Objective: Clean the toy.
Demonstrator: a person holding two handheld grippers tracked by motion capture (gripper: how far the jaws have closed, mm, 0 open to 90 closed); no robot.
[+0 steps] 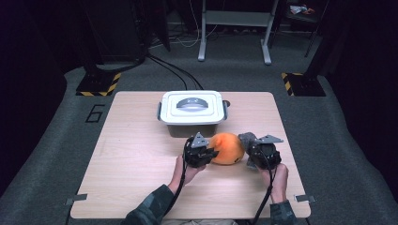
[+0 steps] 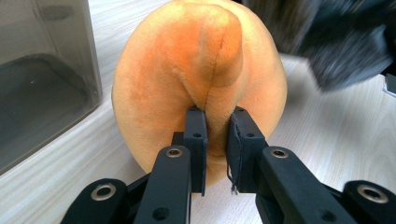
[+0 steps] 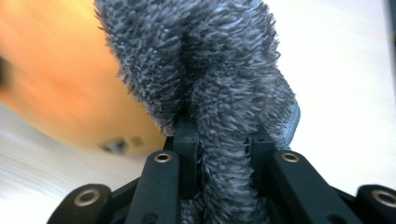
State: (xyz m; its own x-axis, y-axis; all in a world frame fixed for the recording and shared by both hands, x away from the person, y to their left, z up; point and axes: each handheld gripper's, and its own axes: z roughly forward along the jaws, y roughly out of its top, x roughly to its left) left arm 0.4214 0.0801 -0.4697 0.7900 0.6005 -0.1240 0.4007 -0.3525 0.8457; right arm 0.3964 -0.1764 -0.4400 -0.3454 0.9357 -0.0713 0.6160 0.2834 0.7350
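In the middle of the high view my left gripper (image 1: pixel 212 153) pinches a fold of the round, soft orange plush toy (image 1: pixel 227 148) on the wooden table (image 1: pixel 131 159), while my right gripper (image 1: pixel 248 149), touching its other side, is clamped on a fuzzy grey cloth (image 1: pixel 247 138).

plush ball (image 1: pixel 226 148) on table (image 1: pixel 131 159), lidded box (image 1: pixel 191 111) behind it, cloth (image 1: pixel 247 138) at its right
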